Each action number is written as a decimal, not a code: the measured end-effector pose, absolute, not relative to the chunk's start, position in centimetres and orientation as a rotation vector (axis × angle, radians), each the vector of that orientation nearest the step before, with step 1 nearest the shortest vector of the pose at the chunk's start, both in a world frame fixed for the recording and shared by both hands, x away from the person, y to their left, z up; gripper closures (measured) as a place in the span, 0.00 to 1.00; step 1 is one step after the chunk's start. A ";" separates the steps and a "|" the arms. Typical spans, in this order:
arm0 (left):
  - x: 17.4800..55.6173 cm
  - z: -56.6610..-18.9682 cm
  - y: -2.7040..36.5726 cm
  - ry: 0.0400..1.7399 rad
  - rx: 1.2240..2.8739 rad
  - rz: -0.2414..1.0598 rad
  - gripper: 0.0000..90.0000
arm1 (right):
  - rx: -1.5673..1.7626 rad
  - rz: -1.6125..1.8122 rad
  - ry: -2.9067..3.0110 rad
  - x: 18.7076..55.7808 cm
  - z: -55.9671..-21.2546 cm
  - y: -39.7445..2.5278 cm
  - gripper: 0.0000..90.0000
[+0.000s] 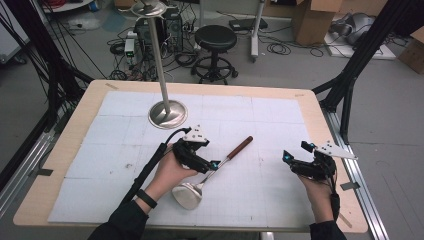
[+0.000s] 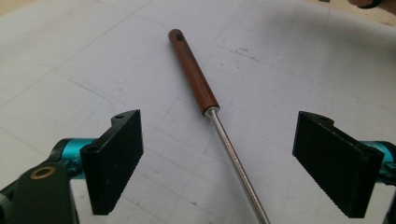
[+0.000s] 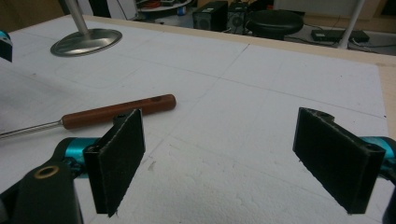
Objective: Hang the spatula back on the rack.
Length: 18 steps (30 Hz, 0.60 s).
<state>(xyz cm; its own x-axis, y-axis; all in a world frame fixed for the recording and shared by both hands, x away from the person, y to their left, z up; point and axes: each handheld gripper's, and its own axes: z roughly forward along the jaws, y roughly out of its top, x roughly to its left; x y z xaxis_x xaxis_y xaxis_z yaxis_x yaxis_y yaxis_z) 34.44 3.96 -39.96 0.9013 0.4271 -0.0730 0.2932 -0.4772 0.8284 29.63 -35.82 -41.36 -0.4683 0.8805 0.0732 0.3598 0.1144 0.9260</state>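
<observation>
**Steel ladle lies flat, jaws spread above its shaft**

Steel and reddish-brown wood make up the long-handled ladle (image 1: 210,172) lying flat on the white gridded mat (image 1: 120,135) that covers the bench (image 1: 75,117). Its bowl points toward the person and its wooden grip angles away to the right. The left hand-held gripper (image 1: 214,165) hovers over the metal shaft, jaws spread wide with the shaft running between them and touching neither; I judge this a line-up for a pinch on the thin part. The right hand-held gripper (image 1: 286,157) waits well apart near the bench's right edge, jaws likewise spread and empty, probably keeping clear. A chrome stand with a round base (image 1: 167,114) rises at the far side of the mat. The ladle's bowl, the one container here, looks empty.
</observation>
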 end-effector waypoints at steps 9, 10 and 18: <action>34.3 -41.4 1.9 0.534 2.182 0.131 0.31 | 1.201 1.347 1.889 29.7 -41.4 -35.9 0.18; 34.3 -41.6 1.7 0.531 2.191 0.133 0.33 | 1.201 1.349 1.886 29.7 -41.4 -35.9 0.18; 34.1 -42.4 1.0 0.558 2.268 0.150 0.43 | 1.199 1.348 1.887 29.7 -41.4 -35.9 0.18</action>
<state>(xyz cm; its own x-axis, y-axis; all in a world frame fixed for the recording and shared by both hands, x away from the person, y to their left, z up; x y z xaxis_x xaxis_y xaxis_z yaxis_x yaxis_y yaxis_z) 34.10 1.03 -42.42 0.8968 0.4376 -0.0660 0.3457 -0.5997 0.7217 29.72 -35.89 -41.37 -0.4694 0.8797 0.0758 0.3566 0.1104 0.9277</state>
